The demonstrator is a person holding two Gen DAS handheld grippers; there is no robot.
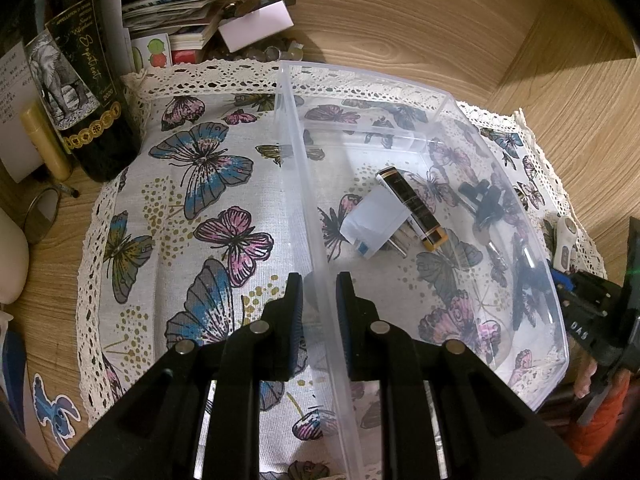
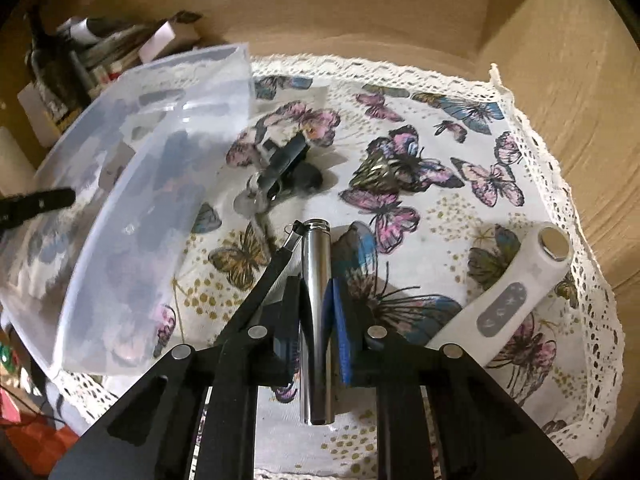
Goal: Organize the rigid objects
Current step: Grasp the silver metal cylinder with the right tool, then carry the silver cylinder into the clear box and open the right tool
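Your right gripper (image 2: 318, 312) seems clamped on the slick metal cylinder (image 2: 316, 320); it may slip. Left gripper (image 1: 318, 312) pinches the bin (image 1: 308, 200) wall.

Butterfly-patterned cloth (image 2: 440, 208) with white lace edge, clear bin (image 1: 400, 92), silver tube (image 2: 316, 320)

From my right wrist view, the clear plastic bin (image 2: 132, 184) smears its contents into dark blurs; I can't identify the black keyring clutter (image 2: 286, 168) (motion-blurred) beside it.
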